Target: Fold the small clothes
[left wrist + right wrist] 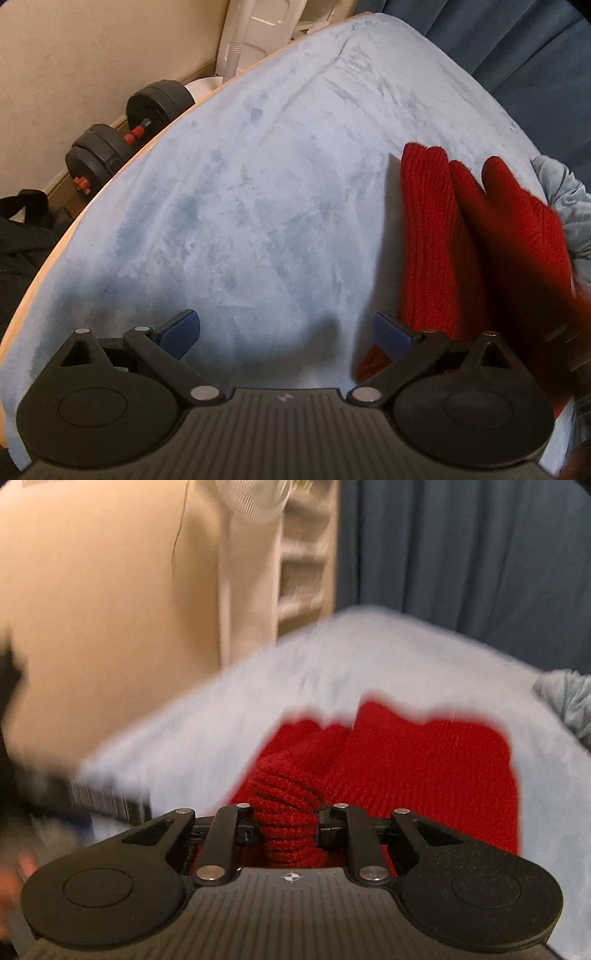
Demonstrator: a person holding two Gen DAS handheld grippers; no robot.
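A red knitted garment lies on the pale blue blanket at the right of the left wrist view, its folds reaching up from my fingers. My left gripper hangs open over bare blanket, its right blue pad at the garment's edge, nothing between the pads. In the blurred right wrist view, my right gripper is shut on a bunched ribbed fold of the red garment, lifted off the blanket.
Black dumbbells lie on the floor beyond the bed's wooden edge at the left, by a beige wall. A white frame stands at the back. Dark blue curtains hang behind. Crumpled pale cloth sits at the far right.
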